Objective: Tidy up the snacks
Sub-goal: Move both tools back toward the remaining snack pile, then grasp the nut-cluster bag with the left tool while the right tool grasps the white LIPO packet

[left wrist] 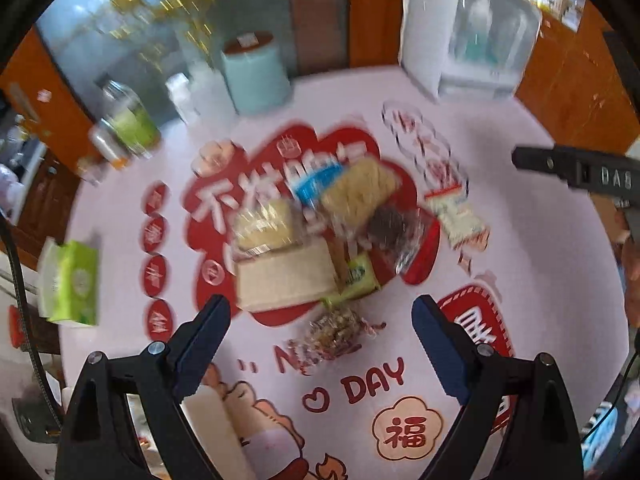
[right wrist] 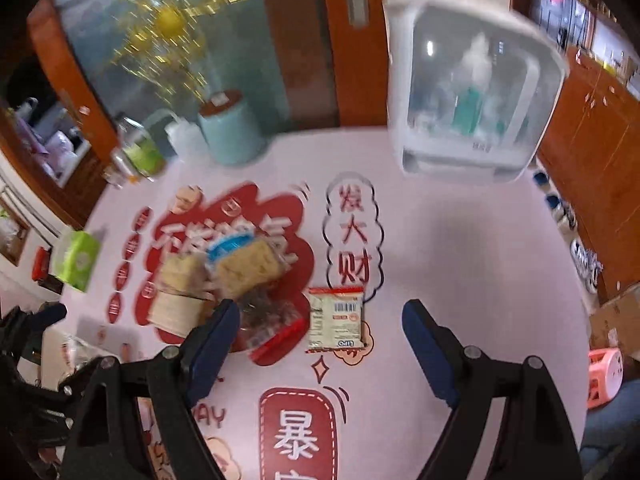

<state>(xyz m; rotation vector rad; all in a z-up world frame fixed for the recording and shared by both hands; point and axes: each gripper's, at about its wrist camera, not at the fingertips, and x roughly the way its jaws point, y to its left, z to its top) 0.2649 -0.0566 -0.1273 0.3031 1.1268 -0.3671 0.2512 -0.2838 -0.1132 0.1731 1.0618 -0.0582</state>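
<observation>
Blue-padded fingers (left wrist: 436, 344) of the left gripper (left wrist: 320, 340) stand spread wide and hold nothing, hovering over the near edge of the snack pile (left wrist: 320, 236). Just ahead of them, nearest of the heap, lies a small clear bag of mixed nuts (left wrist: 336, 330) on the pink printed tabletop (left wrist: 540, 260). Behind it sit a pale flat packet (left wrist: 284, 280), a green-wrapped bar (left wrist: 360, 276), two clear packs of yellow biscuits or noodles (left wrist: 360, 192), a blue-and-white packet (left wrist: 316, 180) and a dark snack in a clear bag (left wrist: 390, 226); motion blur hides finer detail.

From the right wrist view, the right gripper (right wrist: 316, 332) is likewise spread and empty, set above a white and red sachet (right wrist: 336, 318) that lies a little apart from the pile, to its right. Its back label shows a barcode and what looks like "LIPO", seen upside down.

By my reading the sorting has barely begun: everything is heaped together and neither tool has picked anything. The next move likely calls for lowering one pair of fingers around a single loose item, the nut bag or the sachet, and closing gently, since the wrappers look thin and crinkly.

Readable cloth printing: "DAY", "福", "发大财", "暴"; the other tool's body reads "DAS"
</observation>
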